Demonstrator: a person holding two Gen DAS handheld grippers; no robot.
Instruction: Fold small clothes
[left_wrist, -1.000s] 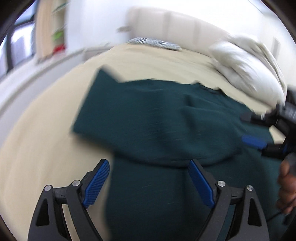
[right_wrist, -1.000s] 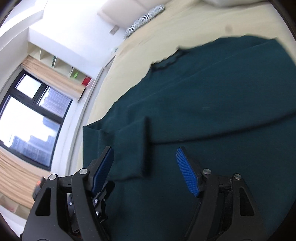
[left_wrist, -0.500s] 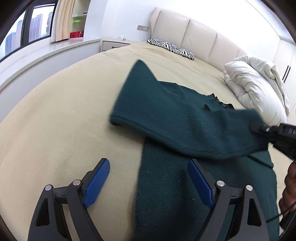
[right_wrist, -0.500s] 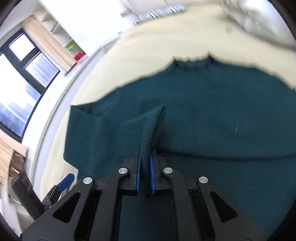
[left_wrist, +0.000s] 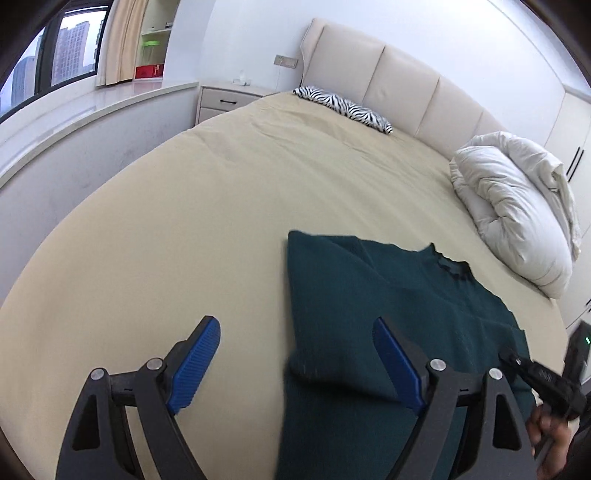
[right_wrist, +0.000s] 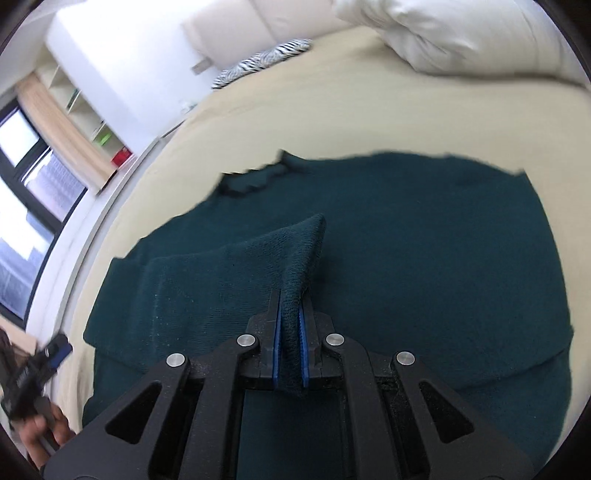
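Observation:
A dark green knit sweater (left_wrist: 388, 295) lies flat on the beige bed (left_wrist: 184, 221), neck toward the headboard. My right gripper (right_wrist: 290, 306) is shut on the cuff of the left sleeve (right_wrist: 258, 258), which is lifted and drawn across the sweater's body (right_wrist: 424, 240). My left gripper (left_wrist: 293, 325) hovers above the sweater's folded left edge. Its jaws are wide and closing a little, and the pads touch no cloth. In the left wrist view the right gripper (left_wrist: 535, 373) shows at the lower right, held by a hand.
A bunched white duvet (left_wrist: 517, 214) sits at the bed's right side. A zebra-print pillow (left_wrist: 343, 107) lies by the padded headboard (left_wrist: 388, 81). A nightstand (left_wrist: 225, 98) and a long white window ledge (left_wrist: 74, 122) run along the left. Bare sheet stretches left of the sweater.
My right gripper shut on the sleeve cuff and carried it across the sweater's body. My left gripper pulled back and up, off the sweater toward its left edge.

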